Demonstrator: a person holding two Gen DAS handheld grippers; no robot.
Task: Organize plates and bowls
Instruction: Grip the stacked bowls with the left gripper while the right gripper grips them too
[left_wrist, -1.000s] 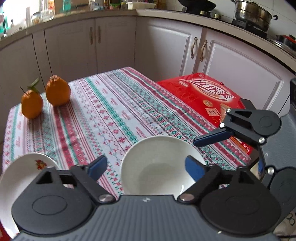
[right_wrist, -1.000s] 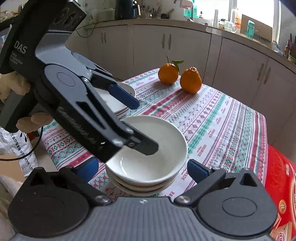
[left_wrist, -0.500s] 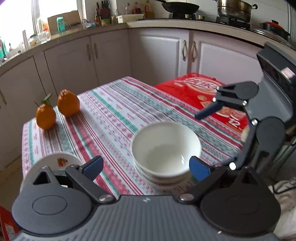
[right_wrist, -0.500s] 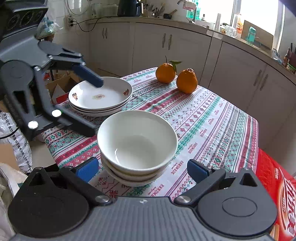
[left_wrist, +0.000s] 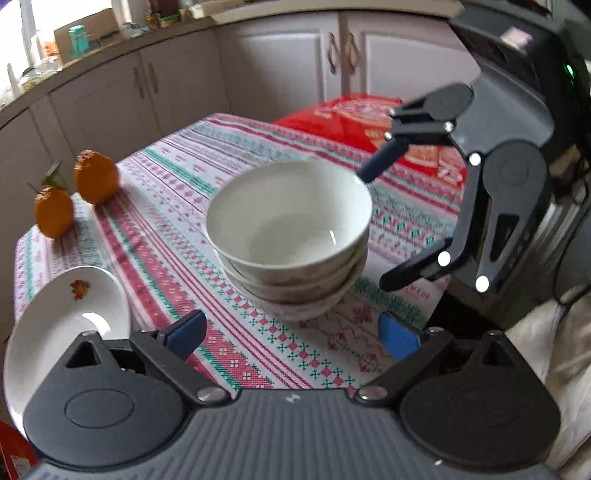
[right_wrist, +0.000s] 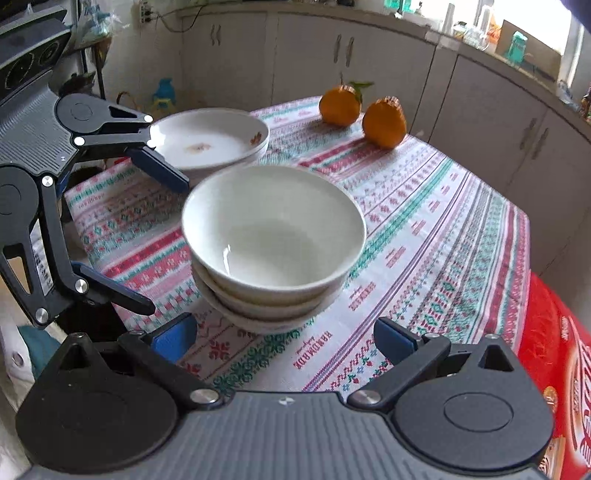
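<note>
**Bowls.** Stack of plain white glazed ceramic bowls (right_wrist: 273, 236), three counted by their visible rims, nested, standing on the striped red, green and white tablecloth of the surface (right_wrist: 436, 221) close to its near edge. Judged rigid, fairly heavy as a stack, smooth and slippery under pads, and breakable. The best hold is judged to be across the rim wall of one bowl, or opposite sides of the lowest bowl if the whole stack is lifted.

**Plates.** Stack of shallow white ceramic plates with a small floral print (right_wrist: 210, 142), standing at the surface's left edge beyond the bowls as the right wrist view shows it. At least two rims show; the exact count cannot be told. Judged thin-rimmed, chip-prone and slick; take at the rim edge.

**Fruit.** Two oranges (right_wrist: 362, 110), one with a leaf, near the far corner, well apart from the crockery.

**Other.** One red printed carton (left_wrist: 354, 118) beyond the surface's right edge, lower than the cloth.

**Left tongs** (right_wrist: 155, 236): released, blue-padded fingers spread wide, nothing between them, beside the bowls on the plate side.

**Right tongs** (left_wrist: 373, 229): released, spread wide and empty; the upper fingertip lies at the top bowl's rim, though contact cannot be told.
</note>
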